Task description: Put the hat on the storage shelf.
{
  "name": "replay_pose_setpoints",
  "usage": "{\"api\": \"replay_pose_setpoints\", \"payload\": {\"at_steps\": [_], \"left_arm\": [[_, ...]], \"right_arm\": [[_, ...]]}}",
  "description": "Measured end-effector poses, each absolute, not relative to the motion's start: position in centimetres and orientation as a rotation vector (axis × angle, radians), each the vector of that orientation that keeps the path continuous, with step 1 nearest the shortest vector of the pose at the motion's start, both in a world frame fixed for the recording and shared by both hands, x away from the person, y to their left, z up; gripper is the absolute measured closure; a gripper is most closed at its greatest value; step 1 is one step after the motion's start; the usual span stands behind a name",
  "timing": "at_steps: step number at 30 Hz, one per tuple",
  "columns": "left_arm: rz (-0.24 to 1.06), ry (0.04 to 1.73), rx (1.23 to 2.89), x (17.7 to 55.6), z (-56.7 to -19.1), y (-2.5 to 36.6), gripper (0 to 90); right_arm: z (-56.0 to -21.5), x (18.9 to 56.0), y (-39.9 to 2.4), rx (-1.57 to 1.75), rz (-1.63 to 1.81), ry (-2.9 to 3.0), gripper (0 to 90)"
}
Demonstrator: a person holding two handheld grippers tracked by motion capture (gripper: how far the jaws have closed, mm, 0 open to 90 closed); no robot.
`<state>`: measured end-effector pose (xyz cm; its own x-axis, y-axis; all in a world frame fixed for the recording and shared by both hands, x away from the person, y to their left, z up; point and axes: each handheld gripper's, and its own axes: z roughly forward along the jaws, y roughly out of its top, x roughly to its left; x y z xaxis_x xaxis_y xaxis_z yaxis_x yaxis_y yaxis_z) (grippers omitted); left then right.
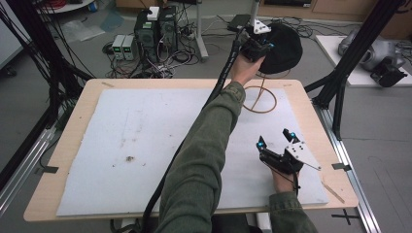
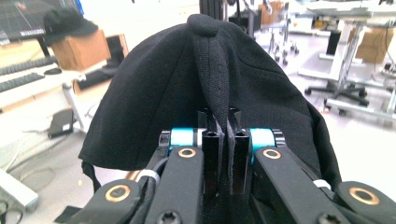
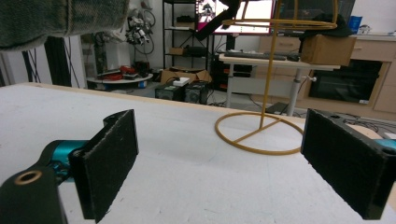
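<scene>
A black cap is held up beyond the far edge of the table, above the yellow wire stand at the table's far right. In the left gripper view the cap's fabric is seen pinched along a stitched seam, w/ the jaws of the left gripper pressed together on it and only the cloth between the pads. From the high view the left gripper is carried at the end of an outstretched arm in a green sleeve, w/ its cable trailing back along the arm.

The right gripper is held low over the white mat near the table's front right, well apart from the cap. Its jaws are spread wide, nothing between them; in the right gripper view the pads are seen either side of bare mat, approx. facing the stand's base ring.

A 2nd dark cap is seen on a brown box in the background of the left gripper view. Computer towers and cables are seen on the floor beyond the table.
</scene>
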<state>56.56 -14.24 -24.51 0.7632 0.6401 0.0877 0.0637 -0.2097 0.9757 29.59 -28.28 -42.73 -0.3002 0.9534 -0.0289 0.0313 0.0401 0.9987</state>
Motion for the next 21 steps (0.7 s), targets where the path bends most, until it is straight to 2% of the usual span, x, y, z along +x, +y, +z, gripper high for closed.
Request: {"api": "replay_pose_setpoints", "payload": {"at_steps": [13, 21], "left_arm": [[0.55, 0.592, 1.769, 56.57, -25.3, -14.26, 86.9], [0.539, 0.61, 1.764, 56.42, -25.43, -14.12, 82.2]], "right_arm": [[-42.54, 29.26, -28.16, 1.0, 1.37, 1.465, 10.3], [-42.68, 29.41, -28.27, 1.033, 1.376, 1.483, 10.3]]}}
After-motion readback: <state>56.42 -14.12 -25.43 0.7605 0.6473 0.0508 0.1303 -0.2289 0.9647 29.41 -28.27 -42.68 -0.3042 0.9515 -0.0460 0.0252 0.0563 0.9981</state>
